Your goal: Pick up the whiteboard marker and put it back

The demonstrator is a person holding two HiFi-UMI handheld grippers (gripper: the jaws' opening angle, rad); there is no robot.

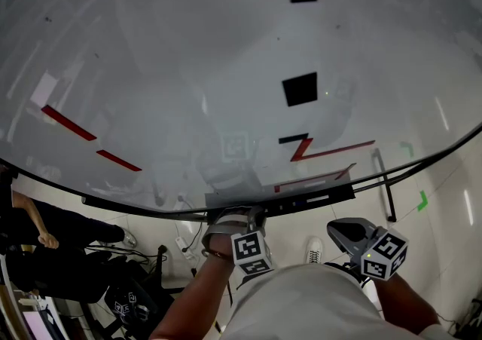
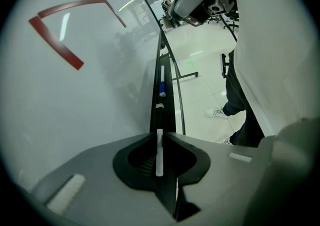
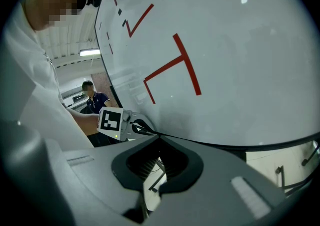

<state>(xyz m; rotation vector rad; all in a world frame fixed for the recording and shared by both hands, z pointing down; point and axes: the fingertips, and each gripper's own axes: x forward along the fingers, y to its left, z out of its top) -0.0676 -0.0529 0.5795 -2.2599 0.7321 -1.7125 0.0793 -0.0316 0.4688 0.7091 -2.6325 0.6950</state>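
A thin white whiteboard marker (image 2: 159,156) stands between the jaws of my left gripper (image 2: 159,133), which is shut on it. It lines up along the black tray (image 2: 169,100) under the whiteboard (image 1: 188,67). In the head view the left gripper (image 1: 235,218) is right at the tray (image 1: 301,203), and the marker is hidden there. A second marker with a blue cap (image 2: 162,82) lies farther along the tray. My right gripper (image 1: 343,231) hangs below the tray, off the board, and its jaws (image 3: 159,137) are shut with nothing between them.
Red tape lines (image 1: 324,151) and black squares (image 1: 300,89) mark the board. The board's stand leg (image 1: 385,189) and green floor tape (image 1: 422,200) are at the right. A person sits at the lower left (image 1: 34,237), with cables on the floor (image 1: 132,255).
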